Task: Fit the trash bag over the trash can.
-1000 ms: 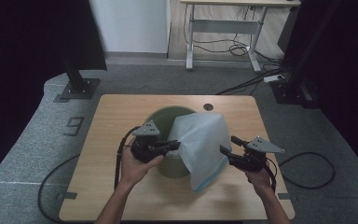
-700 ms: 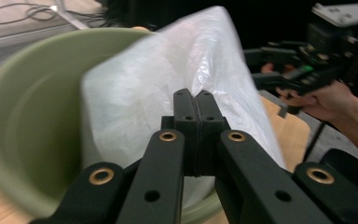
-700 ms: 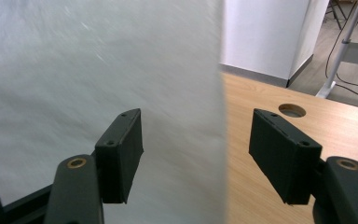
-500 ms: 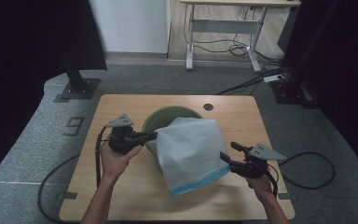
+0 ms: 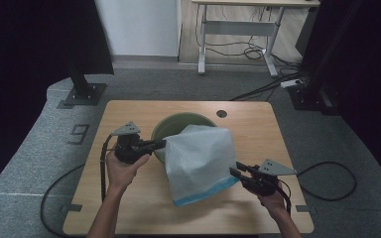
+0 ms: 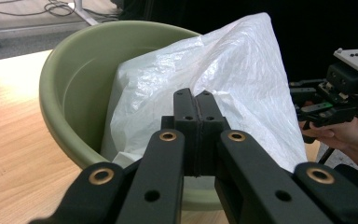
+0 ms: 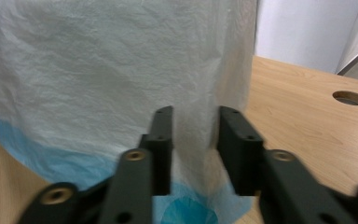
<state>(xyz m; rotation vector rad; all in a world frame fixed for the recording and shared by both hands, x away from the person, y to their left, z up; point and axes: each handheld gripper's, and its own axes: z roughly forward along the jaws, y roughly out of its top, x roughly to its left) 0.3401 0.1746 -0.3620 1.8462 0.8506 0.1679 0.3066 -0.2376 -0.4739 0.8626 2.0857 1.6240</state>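
Grey carpet and a dark curtain surround your wooden desk, where a green basin sits near the middle with a white plastic bag draped over its near right side. You look to be lining the basin: spreading the bag's mouth so it can go over the rim.

Your left gripper has its jaws pressed tight together on a fold of the bag at the basin's left rim; in the left gripper view the film bunches right at the tips. Your right gripper sits at the bag's lower right corner, by the blue-edged hem. Its jaws have just been closing and now stand narrow, with the hem's edge between them in the right gripper view; the pads do not yet seem to press on it.

Next, I judge, you need to finish that pinch, then draw the two hands apart and pull the mouth down around the rim.
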